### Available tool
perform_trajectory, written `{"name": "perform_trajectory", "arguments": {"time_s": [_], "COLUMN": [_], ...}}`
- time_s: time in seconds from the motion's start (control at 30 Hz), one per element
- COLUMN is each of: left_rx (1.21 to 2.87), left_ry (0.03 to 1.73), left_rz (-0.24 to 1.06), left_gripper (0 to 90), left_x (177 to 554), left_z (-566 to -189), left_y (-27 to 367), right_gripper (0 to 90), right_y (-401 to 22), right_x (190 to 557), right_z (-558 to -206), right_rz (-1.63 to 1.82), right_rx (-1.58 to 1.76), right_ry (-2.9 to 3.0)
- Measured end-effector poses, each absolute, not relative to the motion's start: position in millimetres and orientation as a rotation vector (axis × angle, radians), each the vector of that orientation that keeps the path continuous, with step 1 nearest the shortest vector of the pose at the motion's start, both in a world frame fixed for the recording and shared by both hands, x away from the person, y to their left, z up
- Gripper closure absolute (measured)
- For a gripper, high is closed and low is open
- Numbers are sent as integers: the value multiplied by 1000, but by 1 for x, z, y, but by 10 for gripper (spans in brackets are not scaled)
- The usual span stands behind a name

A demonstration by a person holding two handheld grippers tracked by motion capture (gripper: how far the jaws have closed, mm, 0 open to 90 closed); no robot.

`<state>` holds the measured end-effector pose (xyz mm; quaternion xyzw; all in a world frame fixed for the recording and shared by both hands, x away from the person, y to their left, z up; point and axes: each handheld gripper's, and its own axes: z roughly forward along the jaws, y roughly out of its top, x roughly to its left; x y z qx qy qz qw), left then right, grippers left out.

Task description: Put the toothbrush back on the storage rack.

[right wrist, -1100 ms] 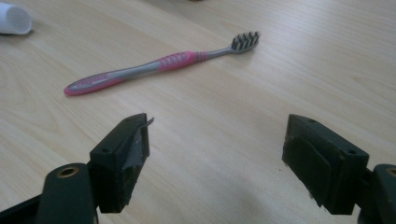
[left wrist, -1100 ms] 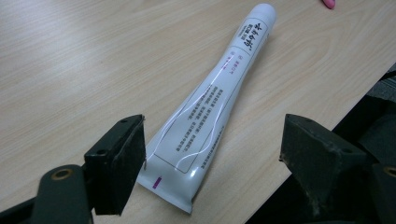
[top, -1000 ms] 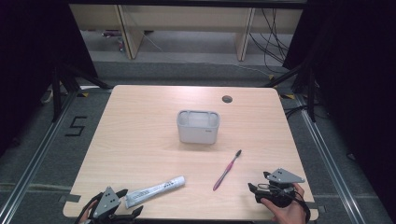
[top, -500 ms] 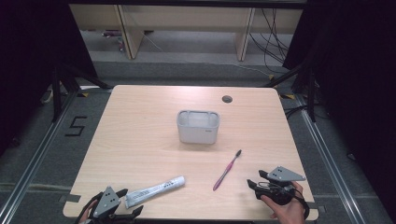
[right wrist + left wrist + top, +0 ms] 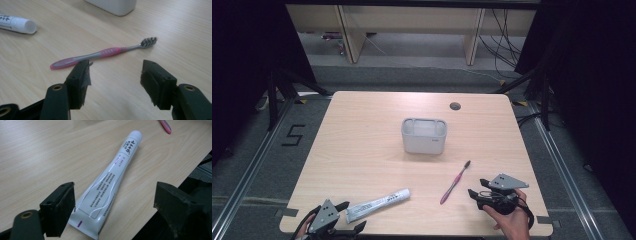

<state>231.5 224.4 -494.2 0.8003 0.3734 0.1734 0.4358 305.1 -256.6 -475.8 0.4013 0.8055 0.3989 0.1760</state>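
A white toothpaste tube (image 5: 377, 204) lies near the table's front left, cap pointing right. Its flat end (image 5: 95, 220) rests between the jaws of my left gripper (image 5: 115, 195), which have just been opening; the pads stand clear of it. My left gripper (image 5: 351, 216) sits at the front edge. A pink toothbrush (image 5: 455, 182) lies front right, bristles towards the back. My right gripper (image 5: 476, 187) points at it, and its jaws have just been closing with nothing between them. The brush (image 5: 100, 53) lies just beyond my right gripper (image 5: 115, 72).
A pale grey rectangular holder (image 5: 424, 136) stands at the middle of the wooden table (image 5: 362, 140). A cable hole (image 5: 455, 106) sits near the back edge. The front edge runs right under both hands, with dark floor beyond (image 5: 200, 170).
The right hand has edged slightly towards the toothbrush. Tube, brush and holder lie where they were, and the left hand has stayed put.
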Motion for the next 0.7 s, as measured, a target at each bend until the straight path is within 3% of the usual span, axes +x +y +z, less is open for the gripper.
{"name": "perform_trajectory", "arguments": {"time_s": [0.1,0.13,0.17,0.3,0.33,0.5,0.7], "left_rx": [1986,1986,1994,1976,1979,1995,1978], "left_ry": [929,929,928,933,937,928,931], "left_rz": [430,430,430,429,431,436,439], "left_gripper": [166,165,165,161,158,156,156], "left_x": [232,232,232,232,232,232,232], "left_z": [-495,-495,-495,-496,-496,-495,-496], "left_y": [225,225,225,224,224,225,224], "right_gripper": [565,565,663,752,813,894,900], "right_y": [-250,-250,-245,-239,-234,-223,-211], "right_x": [309,309,309,311,315,321,326], "right_z": [-477,-477,-476,-476,-476,-476,-477], "right_rz": [1169,1169,1185,1183,1174,1185,1181], "right_rx": [1065,1065,1078,1064,1009,967,934], "right_ry": [2313,2313,2328,2347,2372,2391,2423]}}
